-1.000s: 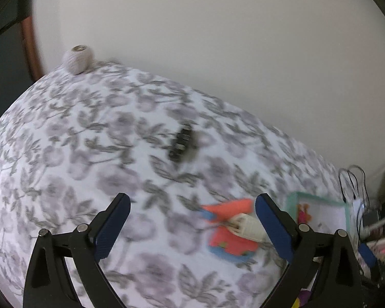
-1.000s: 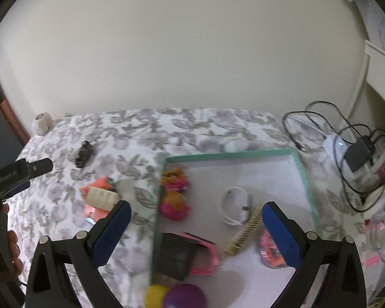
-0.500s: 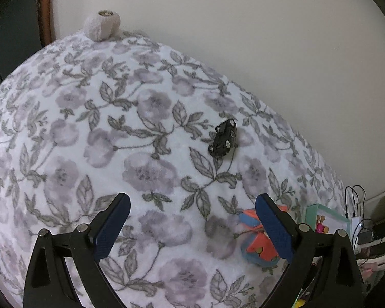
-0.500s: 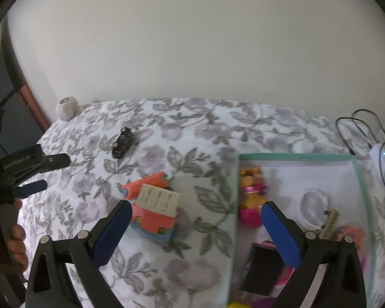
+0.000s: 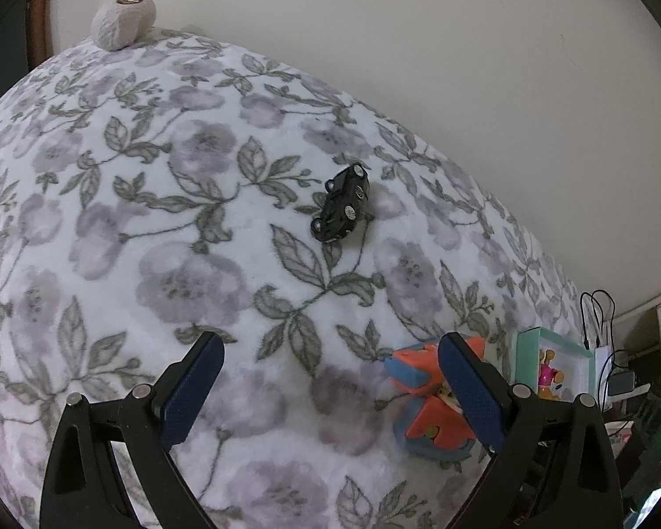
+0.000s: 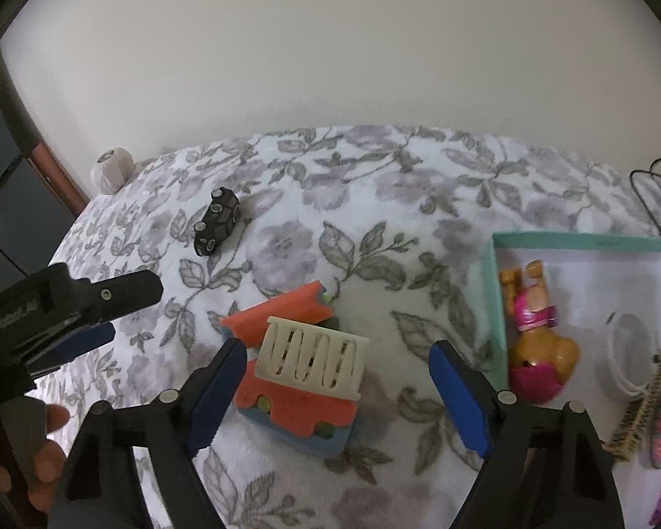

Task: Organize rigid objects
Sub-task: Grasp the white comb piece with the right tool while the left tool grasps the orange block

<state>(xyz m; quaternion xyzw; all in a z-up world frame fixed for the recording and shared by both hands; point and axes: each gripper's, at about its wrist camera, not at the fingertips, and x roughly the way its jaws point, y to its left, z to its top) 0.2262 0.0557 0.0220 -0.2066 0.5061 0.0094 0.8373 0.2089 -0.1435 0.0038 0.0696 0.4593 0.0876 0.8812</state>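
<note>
Soft, even indoor light, a bit dim, no glare. Faint shadow beside toy car (image 5: 342, 203). Strong fisheye bend, black vignette at corners. Left view sharp; right view slightly soft, esp. box (image 6: 581, 241) at edge.

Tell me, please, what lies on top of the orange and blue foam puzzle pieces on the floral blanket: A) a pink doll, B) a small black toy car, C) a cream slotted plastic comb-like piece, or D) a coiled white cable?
C: the cream slotted plastic piece rests on the orange and blue foam pieces, between the right gripper's closing jaws.
</note>
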